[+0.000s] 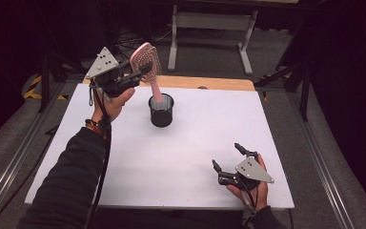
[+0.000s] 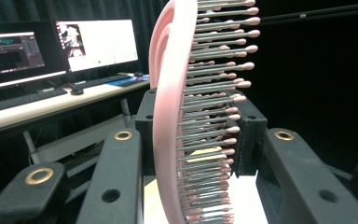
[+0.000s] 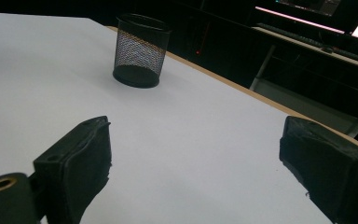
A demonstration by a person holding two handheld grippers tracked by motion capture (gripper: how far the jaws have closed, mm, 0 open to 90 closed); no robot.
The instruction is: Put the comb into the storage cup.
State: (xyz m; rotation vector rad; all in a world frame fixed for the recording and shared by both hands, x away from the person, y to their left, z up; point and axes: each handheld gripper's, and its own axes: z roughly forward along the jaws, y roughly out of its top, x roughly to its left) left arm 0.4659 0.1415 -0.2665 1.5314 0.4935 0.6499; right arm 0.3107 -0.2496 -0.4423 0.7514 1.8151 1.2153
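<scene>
**Pink brush hanging over the mesh cup**

Pink plastic paddle hairbrush point(image 1: 146, 61) is clamped by its head in the left gripper point(image 1: 140, 72), long axis near upright, handle pointing down into the black wire-mesh cup point(image 1: 161, 110) right below. Right gripper point(image 1: 228, 157) rests well apart on the white table point(image 1: 171, 157), jaws spread, holding nothing.

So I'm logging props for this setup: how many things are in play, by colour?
Pink: 1, the hairbrush
Black: 1, the mesh cup
Total: 2
</scene>
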